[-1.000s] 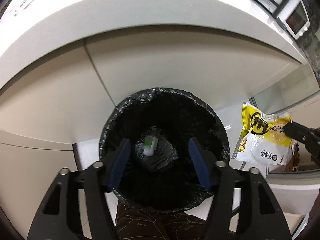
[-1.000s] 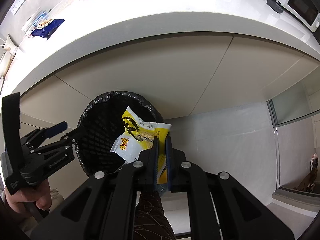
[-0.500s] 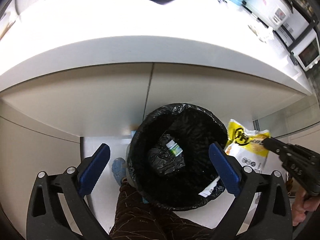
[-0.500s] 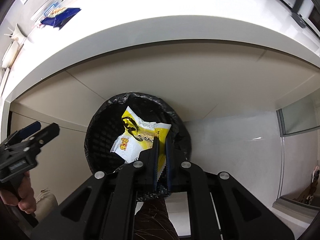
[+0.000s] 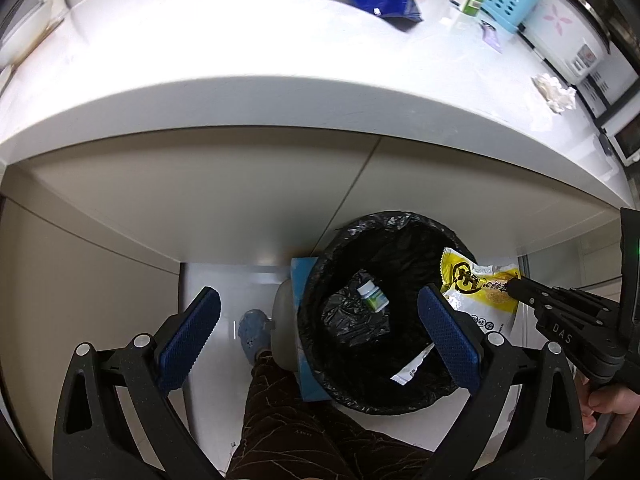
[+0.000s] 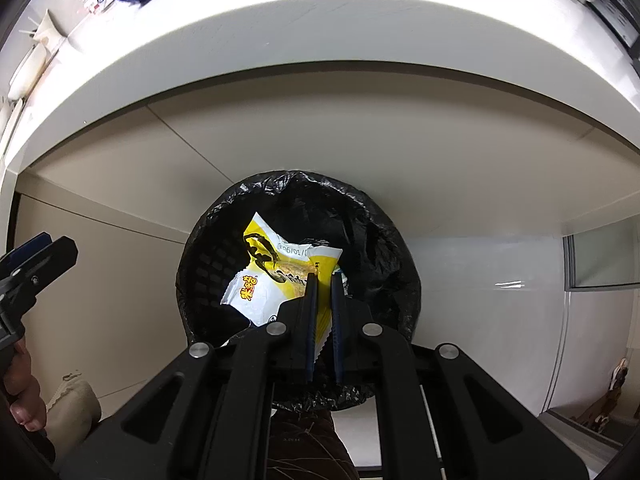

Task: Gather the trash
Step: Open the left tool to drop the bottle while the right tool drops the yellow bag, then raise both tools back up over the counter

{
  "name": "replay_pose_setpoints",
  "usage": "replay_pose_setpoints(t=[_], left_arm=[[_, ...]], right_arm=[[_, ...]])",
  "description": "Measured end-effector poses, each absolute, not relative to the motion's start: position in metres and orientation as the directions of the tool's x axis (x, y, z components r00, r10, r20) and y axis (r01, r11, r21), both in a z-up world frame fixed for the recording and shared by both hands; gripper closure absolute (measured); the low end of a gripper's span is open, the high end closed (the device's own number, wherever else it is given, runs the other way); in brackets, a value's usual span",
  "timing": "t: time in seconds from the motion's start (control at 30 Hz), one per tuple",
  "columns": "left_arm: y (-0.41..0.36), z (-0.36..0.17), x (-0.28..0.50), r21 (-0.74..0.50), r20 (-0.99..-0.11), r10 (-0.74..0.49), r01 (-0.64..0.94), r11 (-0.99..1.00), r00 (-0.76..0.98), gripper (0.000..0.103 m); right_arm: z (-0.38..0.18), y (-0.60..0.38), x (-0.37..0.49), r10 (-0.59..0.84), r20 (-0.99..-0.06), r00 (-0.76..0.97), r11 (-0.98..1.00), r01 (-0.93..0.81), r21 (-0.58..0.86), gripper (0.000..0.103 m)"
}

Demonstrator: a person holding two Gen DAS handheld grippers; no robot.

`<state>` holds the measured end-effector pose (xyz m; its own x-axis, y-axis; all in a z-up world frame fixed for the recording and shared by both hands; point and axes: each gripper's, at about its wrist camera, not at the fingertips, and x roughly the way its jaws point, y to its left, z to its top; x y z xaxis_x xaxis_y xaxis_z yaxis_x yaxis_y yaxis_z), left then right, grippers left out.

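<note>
We hold a yellow wrapper (image 6: pixel 276 280) tight in our right gripper (image 6: pixel 323 276) over the bin (image 6: pixel 384 240). Our left gripper (image 5: pixel 316 320) is wide open, holding nothing. A bottle (image 5: pixel 372 297) lies inside the bin, below the counter (image 5: pixel 280 80).

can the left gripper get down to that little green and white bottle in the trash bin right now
Probably yes. The left gripper is open and empty above the bin, and the bottle lies uncovered at the bottom. The yellow wrapper hangs off to one side.

Black gripper frames, silver screws, blue textured fingers (image 5: pixel 188 330), "DAS" marking, brown trousers (image 5: pixel 304 432)
</note>
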<state>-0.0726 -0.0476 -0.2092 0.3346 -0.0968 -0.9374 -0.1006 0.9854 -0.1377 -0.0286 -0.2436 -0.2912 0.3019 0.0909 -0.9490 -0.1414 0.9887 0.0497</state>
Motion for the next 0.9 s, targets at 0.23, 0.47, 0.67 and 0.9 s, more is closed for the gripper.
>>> replay_pose_setpoints(t=[0.23, 0.47, 0.67, 0.9], left_arm=[[-0.036, -0.212, -0.074, -0.128, -0.941, -0.081, -0.125, 0.984, 0.328, 0.006], [-0.031, -0.214, -0.073, -0.127, -0.943, -0.075, -0.141, 0.982, 0.323, 0.006], [-0.035, -0.216, -0.071, -0.131, -0.944, -0.085, -0.126, 0.983, 0.319, 0.006], [-0.043, -0.213, -0.069, -0.137, -0.941, -0.1, -0.095, 0.986, 0.324, 0.006]], right_arm=[[-0.303, -0.23, -0.021, 0.082, -0.956, 0.28, 0.985, -0.167, 0.036, 0.097], [-0.305, -0.225, -0.016, 0.094, -0.958, 0.27, 0.985, -0.165, 0.05, 0.089], [-0.303, -0.226, -0.018, 0.093, -0.958, 0.271, 0.986, -0.159, 0.051, 0.054], [-0.285, -0.237, -0.021, 0.091, -0.946, 0.311, 0.992, -0.115, 0.058, 0.023]])
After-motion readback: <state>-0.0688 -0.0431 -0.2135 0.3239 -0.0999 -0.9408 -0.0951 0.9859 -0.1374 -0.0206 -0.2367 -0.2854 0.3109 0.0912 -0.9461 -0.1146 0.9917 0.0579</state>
